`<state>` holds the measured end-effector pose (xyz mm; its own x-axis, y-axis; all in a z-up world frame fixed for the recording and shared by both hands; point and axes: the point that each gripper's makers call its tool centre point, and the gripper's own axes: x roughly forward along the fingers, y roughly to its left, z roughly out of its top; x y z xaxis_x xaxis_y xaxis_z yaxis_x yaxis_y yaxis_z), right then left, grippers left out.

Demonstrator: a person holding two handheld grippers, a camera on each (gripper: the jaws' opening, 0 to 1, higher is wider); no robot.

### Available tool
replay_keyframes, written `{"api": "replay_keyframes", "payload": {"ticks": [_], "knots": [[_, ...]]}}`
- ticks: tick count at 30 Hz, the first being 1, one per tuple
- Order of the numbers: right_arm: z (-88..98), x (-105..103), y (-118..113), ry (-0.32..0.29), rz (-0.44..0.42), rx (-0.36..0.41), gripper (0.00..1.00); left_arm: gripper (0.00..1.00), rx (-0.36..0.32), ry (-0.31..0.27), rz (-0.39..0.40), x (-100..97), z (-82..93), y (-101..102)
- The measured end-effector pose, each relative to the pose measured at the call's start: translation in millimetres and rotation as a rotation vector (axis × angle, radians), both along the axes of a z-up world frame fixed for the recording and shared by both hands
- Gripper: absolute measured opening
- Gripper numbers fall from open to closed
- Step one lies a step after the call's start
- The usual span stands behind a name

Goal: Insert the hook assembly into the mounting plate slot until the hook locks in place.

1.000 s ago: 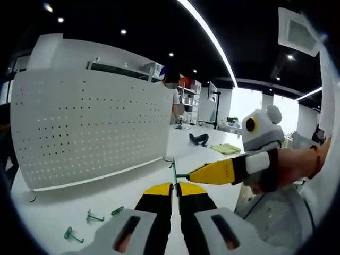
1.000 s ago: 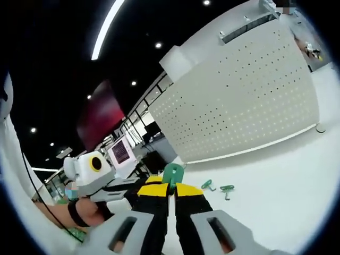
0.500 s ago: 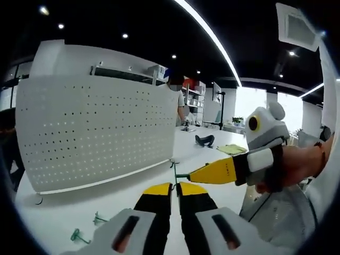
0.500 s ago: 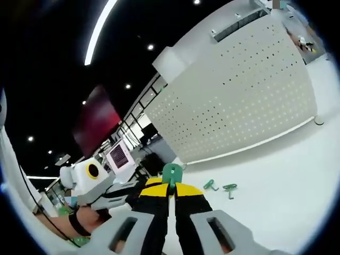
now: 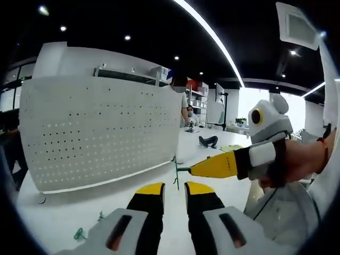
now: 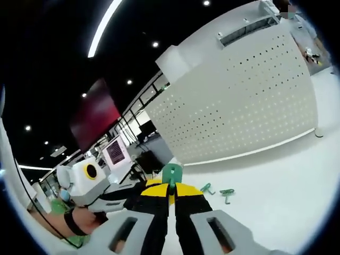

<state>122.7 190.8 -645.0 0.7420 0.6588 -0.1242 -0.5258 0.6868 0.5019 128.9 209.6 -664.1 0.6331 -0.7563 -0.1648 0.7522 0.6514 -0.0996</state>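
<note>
A green wire hook [image 5: 176, 173] hangs in the air above the white table [image 5: 79, 199], pinched at the yellow tip of my right gripper [image 5: 193, 169], which reaches in from the right. Below it my left gripper [image 5: 174, 190] stands open, its jaws apart with nothing between them. The white perforated mounting plate [image 5: 101, 133] stands upright on the table to the left. In the right gripper view my right gripper [image 6: 171, 189] is shut on the hook's green plastic end [image 6: 171, 172]; the mounting plate [image 6: 239, 106] rises ahead, and my left gripper [image 6: 125, 192] lies to the left.
Loose green hooks [image 5: 79, 234] lie on the table near the plate's foot, also as loose hooks [image 6: 227, 192] ahead of my right gripper. A black object [image 5: 210, 141] and a yellow cloth [image 5: 228, 149] lie far back. A person [image 5: 183, 106] stands behind the plate.
My left gripper's jaws have parted and let go of the hook, which stays in my right gripper. Both views have shifted slightly.
</note>
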Motion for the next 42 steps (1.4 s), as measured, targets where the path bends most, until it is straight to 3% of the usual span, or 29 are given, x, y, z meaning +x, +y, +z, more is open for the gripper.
{"api": "replay_keyframes", "payload": {"ticks": [18, 22, 42], "knots": [[25.5, 26.2, -11.0, -0.111, -0.077, -0.143, 0.02, 0.25, -0.015, 0.004, 0.032, -9.2, -6.6, 18.6], [34.4, 36.2, -13.1, -0.149, -0.088, -0.199, 0.02, 0.27, -0.010, 0.005, 0.035, -11.5, -7.1, 22.3], [66.5, 96.9, -35.7, -0.225, -0.260, -0.282, 0.02, 0.32, -0.014, 0.021, 0.028, -21.4, -12.8, 42.3]]}}
